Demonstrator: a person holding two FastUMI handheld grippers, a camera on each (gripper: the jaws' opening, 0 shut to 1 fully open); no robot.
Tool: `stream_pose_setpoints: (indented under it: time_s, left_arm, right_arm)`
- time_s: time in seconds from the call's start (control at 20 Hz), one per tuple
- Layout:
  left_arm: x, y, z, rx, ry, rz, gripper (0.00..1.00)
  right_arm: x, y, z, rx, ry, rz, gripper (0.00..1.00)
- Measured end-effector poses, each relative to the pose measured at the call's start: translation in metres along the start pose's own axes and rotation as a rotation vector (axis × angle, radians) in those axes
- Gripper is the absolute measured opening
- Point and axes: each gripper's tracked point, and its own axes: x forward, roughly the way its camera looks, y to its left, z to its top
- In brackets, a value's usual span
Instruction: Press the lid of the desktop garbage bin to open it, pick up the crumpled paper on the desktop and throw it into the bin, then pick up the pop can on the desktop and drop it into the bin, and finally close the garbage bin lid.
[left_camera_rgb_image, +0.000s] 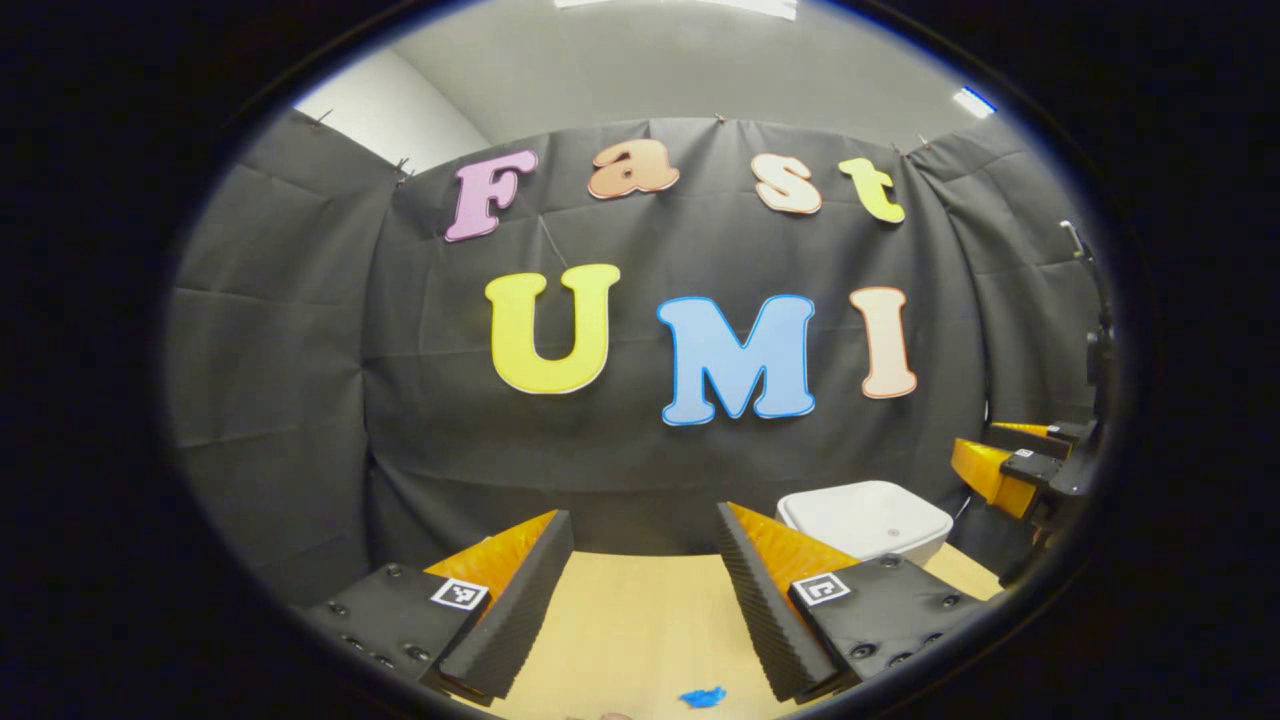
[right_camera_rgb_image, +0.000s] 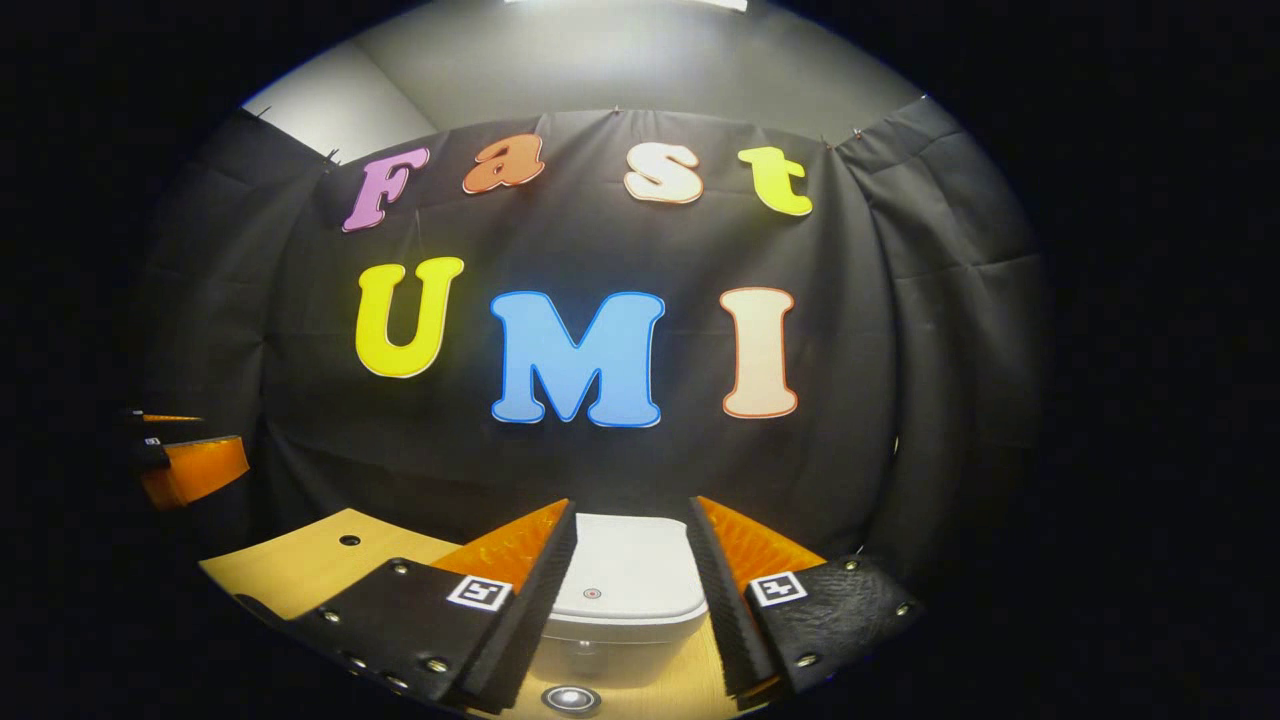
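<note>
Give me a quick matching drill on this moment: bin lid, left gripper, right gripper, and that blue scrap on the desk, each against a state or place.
Things:
1. bin lid
2. left gripper
3. right gripper
4. blue scrap

States:
A. open, with bare desktop between its fingers
B. down, closed on the white bin
C. near the desk's front edge
D. open, lined up with the bin

Pairs: 1-B, 2-A, 3-D, 4-C

One white garbage bin (right_camera_rgb_image: 628, 585) with its lid down stands on one wooden surface (left_camera_rgb_image: 640, 620). Two tools are in view, the left tool (left_camera_rgb_image: 645, 545) and the right tool (right_camera_rgb_image: 630, 530), each with two fingers. One small blue scrap (left_camera_rgb_image: 703, 697) lies on the surface.
</note>
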Motion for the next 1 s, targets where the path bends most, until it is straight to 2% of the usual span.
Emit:
stream_pose_setpoints:
  time_s: [0.1,0.15,0.2,0.25,0.3,0.35,0.45,0.75,1.0]
  left_arm:
    - [0.0,-0.001,-0.001,0.001,0.001,-0.004,0.95]
    - [0.0,-0.003,-0.002,0.0,0.001,-0.006,0.95]
    - [0.001,-0.002,-0.002,-0.001,0.002,-0.008,0.95]
    - [0.001,-0.003,-0.002,-0.002,0.003,-0.009,0.95]
    - [0.001,-0.004,-0.002,-0.003,0.003,-0.009,0.94]
    - [0.001,-0.004,-0.004,-0.005,0.004,-0.01,0.94]
    - [0.002,-0.003,-0.002,-0.005,0.005,-0.01,0.94]
    - [0.005,-0.002,-0.004,-0.007,0.005,-0.008,0.94]
    - [0.007,-0.002,-0.006,-0.006,0.01,-0.006,0.95]
  right_arm:
    - [0.002,0.003,-0.004,0.0,0.013,0.014,0.57]
    - [0.002,0.003,-0.005,-0.003,0.017,0.013,0.54]
    - [0.003,0.004,-0.006,-0.004,0.018,0.015,0.4]
    - [0.003,0.005,-0.006,-0.005,0.019,0.023,0.35]
    - [0.002,0.008,-0.009,-0.005,0.023,0.033,0.33]
    - [0.004,0.003,-0.009,-0.015,0.029,0.009,0.33]
    - [0.006,0.001,-0.011,0.001,0.026,0.013,0.01]
    - [0.013,0.006,-0.022,0.012,0.056,0.032,0.0]
    - [0.029,0.009,-0.048,0.032,0.146,0.05,0.0]
